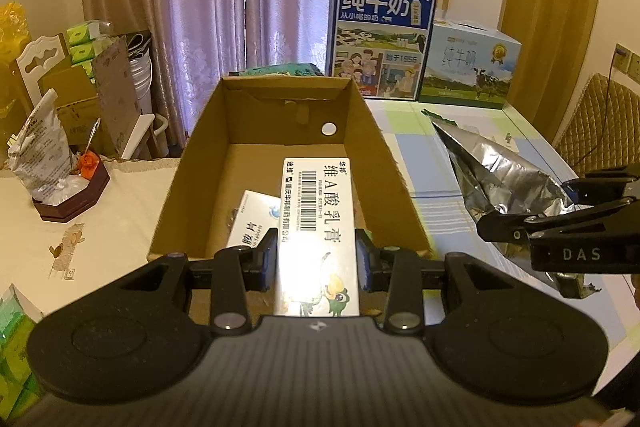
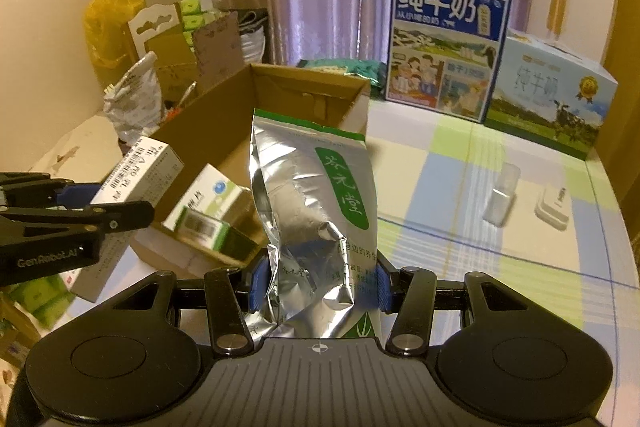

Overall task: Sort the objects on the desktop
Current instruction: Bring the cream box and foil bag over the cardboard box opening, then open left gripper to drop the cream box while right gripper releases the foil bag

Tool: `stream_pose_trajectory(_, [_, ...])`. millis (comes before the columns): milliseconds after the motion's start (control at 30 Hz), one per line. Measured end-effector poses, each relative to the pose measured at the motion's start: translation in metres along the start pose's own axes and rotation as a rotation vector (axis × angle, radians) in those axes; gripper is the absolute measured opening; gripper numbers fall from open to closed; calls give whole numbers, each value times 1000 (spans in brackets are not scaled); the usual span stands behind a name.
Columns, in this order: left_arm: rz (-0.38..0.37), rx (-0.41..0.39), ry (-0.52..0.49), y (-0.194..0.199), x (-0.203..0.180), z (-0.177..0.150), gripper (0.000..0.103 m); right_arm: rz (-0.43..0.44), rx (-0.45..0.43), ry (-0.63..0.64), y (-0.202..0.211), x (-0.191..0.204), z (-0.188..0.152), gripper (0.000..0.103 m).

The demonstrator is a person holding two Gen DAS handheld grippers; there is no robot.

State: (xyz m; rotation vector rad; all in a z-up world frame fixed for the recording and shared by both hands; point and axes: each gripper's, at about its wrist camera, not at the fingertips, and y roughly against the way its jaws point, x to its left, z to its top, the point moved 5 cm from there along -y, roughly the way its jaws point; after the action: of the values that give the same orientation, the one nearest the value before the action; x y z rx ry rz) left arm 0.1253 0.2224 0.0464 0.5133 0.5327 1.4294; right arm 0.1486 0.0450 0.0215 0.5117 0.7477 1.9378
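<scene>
My left gripper (image 1: 316,259) is shut on a long white medicine box (image 1: 318,223) with a barcode, held over the near end of the open cardboard box (image 1: 200,143). Another white box (image 1: 250,223) lies inside it. My right gripper (image 2: 318,285) is shut on a silver foil pouch (image 2: 316,211) with a green label, held just right of the cardboard box (image 2: 280,79). In the right wrist view the left gripper (image 2: 72,211) holds the medicine box (image 2: 136,171) at the left, and small boxes (image 2: 208,211) lie in the carton.
A blue milk carton case (image 2: 446,47) and a light blue one (image 2: 548,95) stand at the table's far edge. A small clear container (image 2: 500,195) and a white device (image 2: 554,207) lie on the checked tablecloth (image 2: 460,155). Bags and a dark tray (image 1: 72,199) crowd the left.
</scene>
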Motion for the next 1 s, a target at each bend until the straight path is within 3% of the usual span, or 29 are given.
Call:
stream_pose_trajectory(567, [22,5,-16,-37,45,41,33,86,-1,-73,-46,28,60,48])
stream_pose_trajectory(1000, [17,43,-42,-79,58,52,33,99,34,-104,-83,28,73,48])
